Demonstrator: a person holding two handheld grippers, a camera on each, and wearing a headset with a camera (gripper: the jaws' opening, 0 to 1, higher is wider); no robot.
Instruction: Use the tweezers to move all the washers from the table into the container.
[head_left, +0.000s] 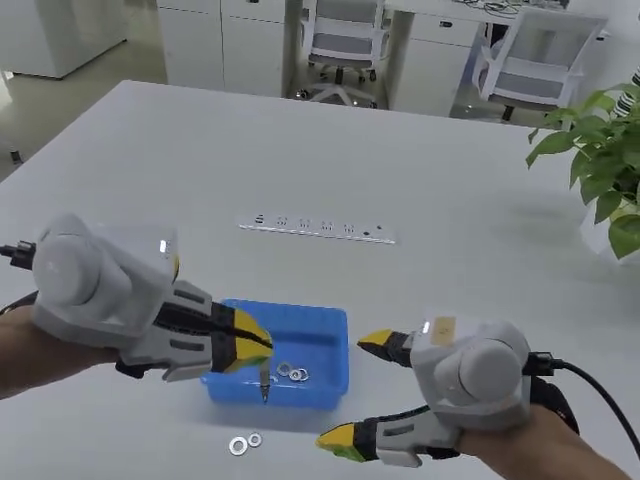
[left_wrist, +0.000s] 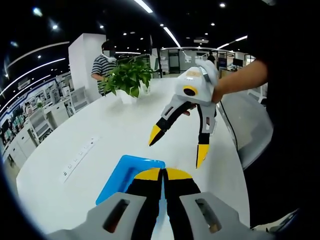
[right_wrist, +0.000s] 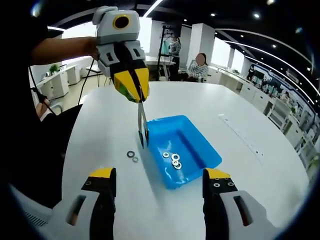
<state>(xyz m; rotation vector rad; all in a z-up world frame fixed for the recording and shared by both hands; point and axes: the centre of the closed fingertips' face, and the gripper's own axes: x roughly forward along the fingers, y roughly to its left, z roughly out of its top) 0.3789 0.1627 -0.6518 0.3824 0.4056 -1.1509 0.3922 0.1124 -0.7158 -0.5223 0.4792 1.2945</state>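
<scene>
AT THE WHITE TABLE (head_left: 450, 230): My left gripper (head_left: 262, 340) has its fingers clamped tight on a pair of tweezers (head_left: 264, 384). They hang point-down over the near wall of the blue container (head_left: 330, 318). Three washers in the container (head_left: 292, 373) lie bunched on its floor. Two washers on the table (head_left: 245, 442) sit side by side just outside that wall, close below the tweezer tips. My right gripper (head_left: 348, 390) hovers beside the container's right end, fingers spread wide and holding nothing. I cannot tell whether the tweezer tips carry a washer; they are too small to read.

The trouble I expect lies with the last two washers. They are thin and flat on a smooth top, so the tips may skate across and push one away instead of getting under its edge. The pair lie almost touching, so working at one could scatter the other toward the table's edge.

I hold the tweezers by their upper end, and any wobble of my hand will be larger down at the points. Too hard a squeeze could make a pinched washer spring out.

The container's near wall stands between the washers and its floor. A low carry could catch the rim, knock the washer loose or shove the light container, which nothing is bracing.
</scene>
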